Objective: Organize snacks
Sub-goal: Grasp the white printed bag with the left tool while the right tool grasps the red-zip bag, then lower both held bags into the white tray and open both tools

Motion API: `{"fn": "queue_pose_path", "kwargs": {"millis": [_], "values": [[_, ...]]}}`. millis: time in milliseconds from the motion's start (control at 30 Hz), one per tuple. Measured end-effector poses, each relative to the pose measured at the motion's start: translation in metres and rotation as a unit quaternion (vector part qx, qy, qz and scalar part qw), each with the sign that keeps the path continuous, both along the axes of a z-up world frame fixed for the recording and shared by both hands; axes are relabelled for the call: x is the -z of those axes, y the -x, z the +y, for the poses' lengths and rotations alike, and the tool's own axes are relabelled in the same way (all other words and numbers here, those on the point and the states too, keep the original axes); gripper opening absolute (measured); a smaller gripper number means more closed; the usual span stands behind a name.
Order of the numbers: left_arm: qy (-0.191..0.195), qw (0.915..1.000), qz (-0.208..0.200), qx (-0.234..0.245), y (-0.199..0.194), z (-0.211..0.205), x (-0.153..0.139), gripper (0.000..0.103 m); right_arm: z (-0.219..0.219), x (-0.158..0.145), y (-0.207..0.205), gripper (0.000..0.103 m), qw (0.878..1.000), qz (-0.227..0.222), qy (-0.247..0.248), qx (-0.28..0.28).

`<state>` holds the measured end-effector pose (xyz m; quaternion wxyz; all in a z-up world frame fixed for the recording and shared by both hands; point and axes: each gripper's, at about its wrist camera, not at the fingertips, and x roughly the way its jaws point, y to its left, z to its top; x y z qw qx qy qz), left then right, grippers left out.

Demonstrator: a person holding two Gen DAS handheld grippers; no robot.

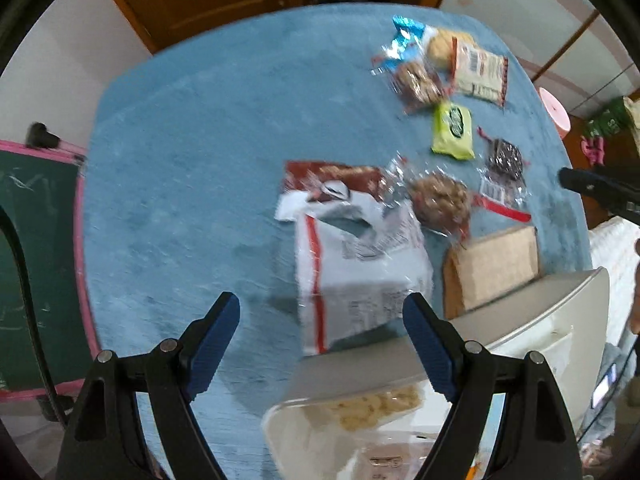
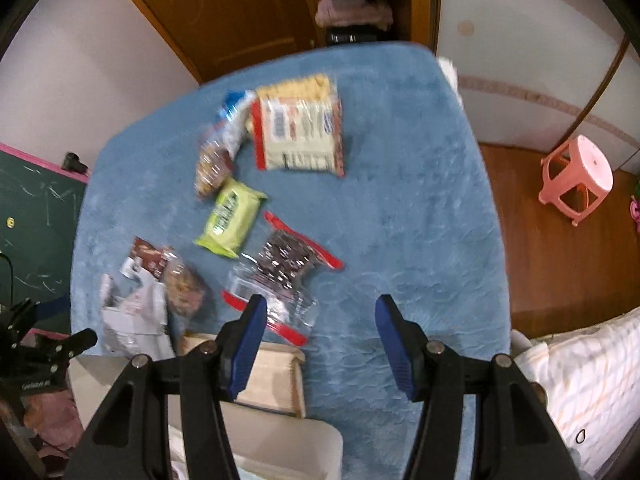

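Note:
Several snack packs lie on a blue cloth table [image 1: 192, 160]. A large white and red bag [image 1: 352, 264] lies just ahead of my open, empty left gripper [image 1: 320, 320]. A white bin [image 1: 532, 320] holding crackers sits under the left gripper's right finger. A green pack [image 2: 230, 220], a clear red-edged bag of dark snacks [image 2: 284, 260] and a cracker bag [image 2: 300, 132] lie ahead of my open, empty right gripper [image 2: 320, 320]. The green pack [image 1: 454, 130] shows in the left view too.
A brown cardboard box [image 1: 492, 268] stands beside the bin; it also shows in the right wrist view [image 2: 272, 376]. A green chalkboard [image 1: 36, 260] stands left of the table. A pink stool [image 2: 576, 178] is on the wooden floor at right. A white bed [image 2: 592, 380] is at lower right.

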<state>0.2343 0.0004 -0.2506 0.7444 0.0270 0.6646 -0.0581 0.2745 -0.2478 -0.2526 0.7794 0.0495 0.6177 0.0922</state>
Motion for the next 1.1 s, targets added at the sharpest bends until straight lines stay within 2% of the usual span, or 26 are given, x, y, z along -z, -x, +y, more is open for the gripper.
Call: {"fn": "queue_pose_path", "kwargs": {"millis": [200, 433, 567, 667, 733, 833, 933, 1033, 1100], "values": [[0.022, 0.9992, 0.031, -0.012, -0.005, -0.007, 0.022, 0.083, -0.001, 0.035, -0.012, 0.057, 0.999, 0.045, -0.014, 0.009], [0.049, 0.9962, 0.062, -0.038, -0.009, -0.008, 0.043, 0.083, 0.02, 0.049, -0.028, 0.057, 0.998, 0.06, -0.006, -0.018], [0.042, 0.9963, 0.066, -0.035, -0.012, -0.019, 0.051, 0.085, 0.031, 0.051, -0.039, 0.057, 0.997, 0.066, 0.003, -0.036], [0.037, 0.9964, 0.067, -0.037, -0.016, -0.028, 0.054, 0.087, 0.036, 0.056, -0.049, 0.057, 0.996, 0.083, -0.011, -0.034], [0.036, 0.996, 0.07, -0.042, -0.018, -0.031, 0.057, 0.088, 0.04, 0.059, -0.054, 0.061, 0.995, 0.091, -0.008, -0.028], [0.034, 0.9949, 0.077, -0.054, -0.025, -0.037, 0.064, 0.092, 0.05, 0.061, -0.059, 0.067, 0.995, 0.091, 0.013, -0.028], [0.025, 0.9924, 0.099, -0.07, -0.03, -0.04, 0.078, 0.094, 0.072, 0.065, -0.06, 0.072, 0.993, 0.09, 0.057, -0.043], [0.015, 0.991, 0.106, -0.08, -0.035, -0.046, 0.087, 0.095, 0.09, 0.067, -0.059, 0.072, 0.99, 0.082, 0.09, -0.064], [0.007, 0.9915, 0.102, -0.081, -0.036, -0.049, 0.089, 0.095, 0.096, 0.067, -0.059, 0.07, 0.991, 0.081, 0.088, -0.063]]}}
